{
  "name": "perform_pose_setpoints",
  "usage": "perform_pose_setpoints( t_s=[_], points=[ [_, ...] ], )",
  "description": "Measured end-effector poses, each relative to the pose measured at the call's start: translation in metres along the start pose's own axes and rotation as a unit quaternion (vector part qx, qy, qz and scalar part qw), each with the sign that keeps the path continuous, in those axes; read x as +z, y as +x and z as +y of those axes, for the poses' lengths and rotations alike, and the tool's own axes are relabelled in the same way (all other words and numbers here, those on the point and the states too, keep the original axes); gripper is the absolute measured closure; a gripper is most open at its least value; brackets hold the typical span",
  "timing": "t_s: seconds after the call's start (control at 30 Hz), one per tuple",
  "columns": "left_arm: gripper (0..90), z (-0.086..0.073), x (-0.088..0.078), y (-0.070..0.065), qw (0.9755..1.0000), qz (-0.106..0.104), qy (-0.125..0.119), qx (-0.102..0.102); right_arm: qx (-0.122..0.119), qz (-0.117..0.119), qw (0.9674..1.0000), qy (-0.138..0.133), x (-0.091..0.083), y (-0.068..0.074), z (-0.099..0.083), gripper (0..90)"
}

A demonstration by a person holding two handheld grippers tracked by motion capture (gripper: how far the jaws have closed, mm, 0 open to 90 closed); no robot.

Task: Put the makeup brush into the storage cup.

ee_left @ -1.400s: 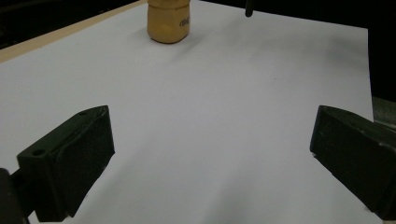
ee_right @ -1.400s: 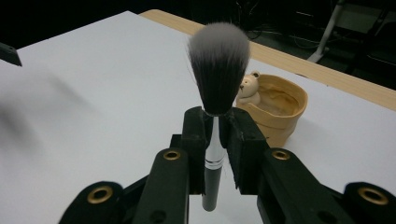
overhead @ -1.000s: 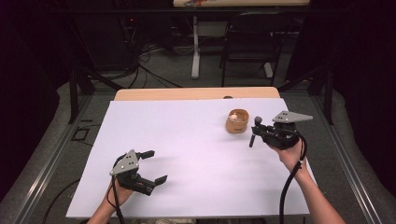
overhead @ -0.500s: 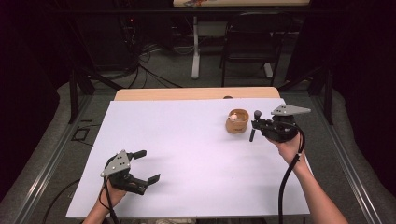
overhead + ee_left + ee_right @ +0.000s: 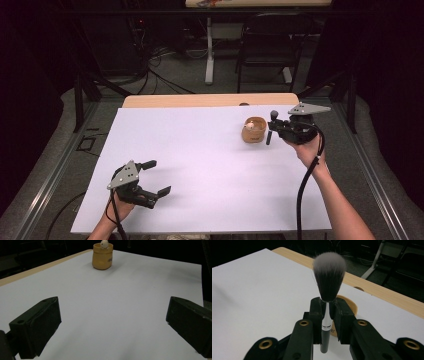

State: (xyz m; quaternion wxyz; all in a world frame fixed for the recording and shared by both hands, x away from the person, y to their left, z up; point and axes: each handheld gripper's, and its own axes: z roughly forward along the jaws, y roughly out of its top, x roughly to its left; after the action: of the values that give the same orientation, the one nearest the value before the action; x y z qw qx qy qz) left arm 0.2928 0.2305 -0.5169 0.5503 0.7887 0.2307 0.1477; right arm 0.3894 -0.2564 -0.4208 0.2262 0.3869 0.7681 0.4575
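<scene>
A: Left gripper [image 5: 156, 179], near table edge?

B: Held low over the white sheet [image 5: 200, 165], jaws spread wide, nothing between them. Its own view looks straight along the sheet at a small tan cup [image 5: 102, 256], well ahead, with a pale round thing poking out of its top.

A: Right gripper [image 5: 270, 129]?

B: Clenched on a makeup brush [image 5: 328, 282]. Jaws pinch the white ferrule; the bristle head stands upright above them, the black handle hangs below.

A: Cup relative to that one?

B: In the high view, just beside the jaws, to their left; whether the brush handle touches it, I cannot tell.
</scene>
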Motion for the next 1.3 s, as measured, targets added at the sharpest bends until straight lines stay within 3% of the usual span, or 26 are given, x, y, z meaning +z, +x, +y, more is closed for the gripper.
perform_pose_setpoints(
  t_s=[0.97,1.3],
  points=[
    [0.0,-0.003,-0.002,0.007,1.0,0.005,-0.002,-0.002,0.003,-0.026,0.9994,-0.021,0.017,-0.015,0.04,77.9],
    [0.0,-0.003,-0.002,0.007,1.0,0.005,0.001,-0.001,0.004,-0.038,0.999,-0.021,0.031,-0.02,0.043,78.0]
  ],
)
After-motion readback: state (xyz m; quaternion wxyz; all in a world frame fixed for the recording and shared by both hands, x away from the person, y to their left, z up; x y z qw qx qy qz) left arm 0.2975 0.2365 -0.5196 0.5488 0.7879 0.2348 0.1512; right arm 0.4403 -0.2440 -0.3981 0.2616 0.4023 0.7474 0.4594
